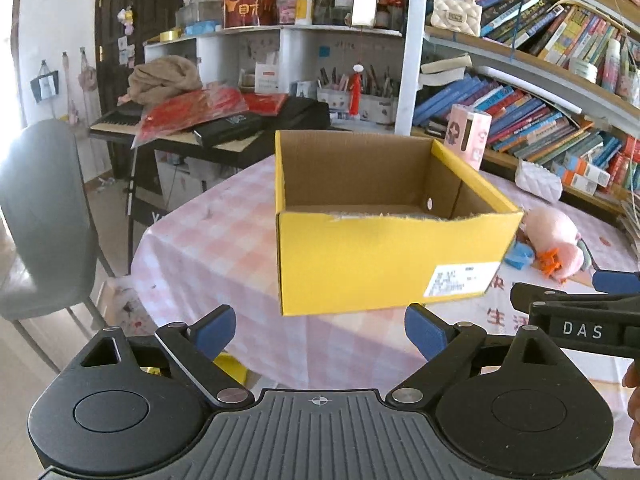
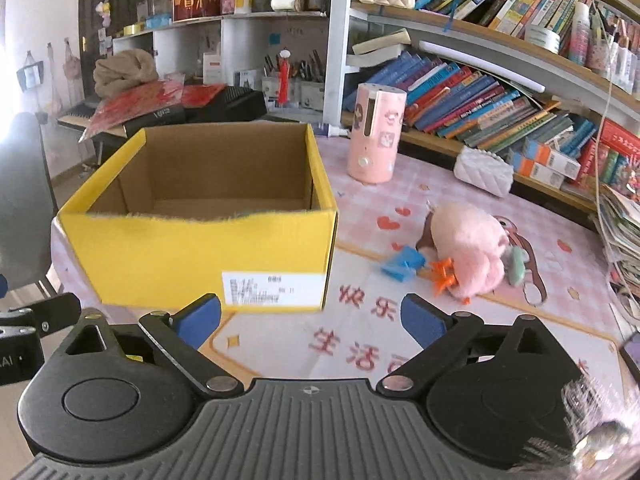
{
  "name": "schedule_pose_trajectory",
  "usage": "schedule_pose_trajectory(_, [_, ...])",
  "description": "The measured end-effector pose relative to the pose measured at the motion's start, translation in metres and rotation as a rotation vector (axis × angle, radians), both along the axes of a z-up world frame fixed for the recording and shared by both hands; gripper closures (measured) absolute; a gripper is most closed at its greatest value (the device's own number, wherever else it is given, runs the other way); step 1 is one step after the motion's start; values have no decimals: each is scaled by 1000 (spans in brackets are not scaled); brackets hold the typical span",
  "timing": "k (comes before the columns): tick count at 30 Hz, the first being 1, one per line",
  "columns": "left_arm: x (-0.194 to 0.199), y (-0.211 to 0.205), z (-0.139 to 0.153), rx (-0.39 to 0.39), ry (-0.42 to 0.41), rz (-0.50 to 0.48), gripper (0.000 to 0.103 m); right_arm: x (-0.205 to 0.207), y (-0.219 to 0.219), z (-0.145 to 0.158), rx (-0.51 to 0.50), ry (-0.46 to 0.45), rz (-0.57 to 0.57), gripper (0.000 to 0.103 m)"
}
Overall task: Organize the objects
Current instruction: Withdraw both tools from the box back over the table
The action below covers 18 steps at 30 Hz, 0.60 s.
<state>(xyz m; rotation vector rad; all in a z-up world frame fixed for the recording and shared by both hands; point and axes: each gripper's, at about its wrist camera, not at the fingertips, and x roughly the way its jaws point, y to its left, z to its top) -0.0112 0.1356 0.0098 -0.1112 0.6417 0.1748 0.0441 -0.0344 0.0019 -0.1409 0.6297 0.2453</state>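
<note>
Both the left gripper (image 1: 320,330) and right gripper (image 2: 310,318) hang with jaws apart and empty before the yellow box (image 2: 200,236); grabbing the pink plush (image 2: 466,248) right of it could scatter the blue clip (image 2: 402,264) and orange clip (image 2: 442,274) touching it.

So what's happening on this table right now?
A person holds a gripper in each hand; the left gripper and right gripper are both open and empty, in front of a yellow box. The part of the box that shows looks empty. To its right on the pink tablecloth lie a pink plush toy, a blue clip and an orange clip, not yet picked up.
</note>
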Motion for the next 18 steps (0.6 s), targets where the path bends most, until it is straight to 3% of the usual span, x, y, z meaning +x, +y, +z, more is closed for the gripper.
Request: schedule_pose_trajectory(18, [-33, -18, -9, 5, 51, -98, 9, -54, -21, -13, -5, 55, -92, 3])
